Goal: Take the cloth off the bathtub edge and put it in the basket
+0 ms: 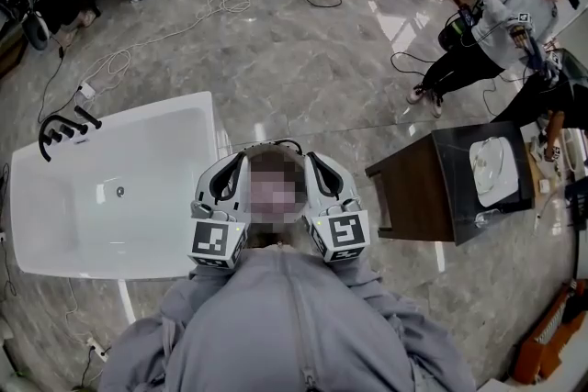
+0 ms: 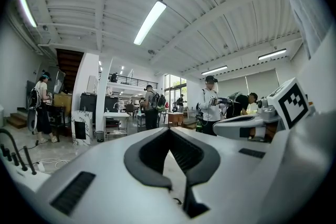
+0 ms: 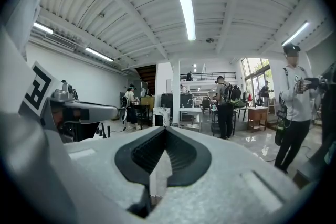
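Our left gripper (image 1: 241, 157) and right gripper (image 1: 309, 157) are raised side by side at our chest. Each has its jaws pressed together with nothing between them, and both point ahead into the room. Below them is glossy grey marble floor (image 1: 303, 60) with cables trailing across it. The gripper views show a white ribbed ceiling with tube lights. The white bathtub (image 1: 138, 225) sits low, just left of the left gripper, and stretches away leftward, with its black faucet (image 1: 62, 131) at the far-left corner. We cannot make out the cloth on its edge. A dark cabinet (image 1: 418, 193) stands to the right of the right gripper.
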`<state>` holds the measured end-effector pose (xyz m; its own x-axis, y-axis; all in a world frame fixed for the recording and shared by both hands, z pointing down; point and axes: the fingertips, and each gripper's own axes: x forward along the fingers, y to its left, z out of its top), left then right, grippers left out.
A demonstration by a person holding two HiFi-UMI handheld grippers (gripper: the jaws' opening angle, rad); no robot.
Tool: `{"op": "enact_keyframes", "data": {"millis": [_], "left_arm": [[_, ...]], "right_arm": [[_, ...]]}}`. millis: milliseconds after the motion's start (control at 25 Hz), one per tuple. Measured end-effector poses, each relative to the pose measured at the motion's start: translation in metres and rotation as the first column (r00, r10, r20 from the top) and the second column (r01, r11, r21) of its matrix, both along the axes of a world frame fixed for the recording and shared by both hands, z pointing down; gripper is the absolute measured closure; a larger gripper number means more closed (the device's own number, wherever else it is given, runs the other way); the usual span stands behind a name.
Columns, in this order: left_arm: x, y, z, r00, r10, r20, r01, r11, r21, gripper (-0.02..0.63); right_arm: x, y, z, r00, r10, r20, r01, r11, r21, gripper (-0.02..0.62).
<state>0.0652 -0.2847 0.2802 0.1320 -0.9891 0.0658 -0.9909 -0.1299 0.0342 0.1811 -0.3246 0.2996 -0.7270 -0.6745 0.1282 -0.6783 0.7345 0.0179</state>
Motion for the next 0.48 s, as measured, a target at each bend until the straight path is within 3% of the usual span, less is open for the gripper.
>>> {"op": "enact_keyframes", "data": {"millis": [480], "left_arm": [[0.0065,-0.0034,0.0096,1.000,0.024,0.015,-0.024,1.000,-0.009,0.600]], "right_arm": [[0.0035,-0.0027,0.0035,1.000,0.006,-0.004,-0.006,1.000,0.000,0.591]]}}
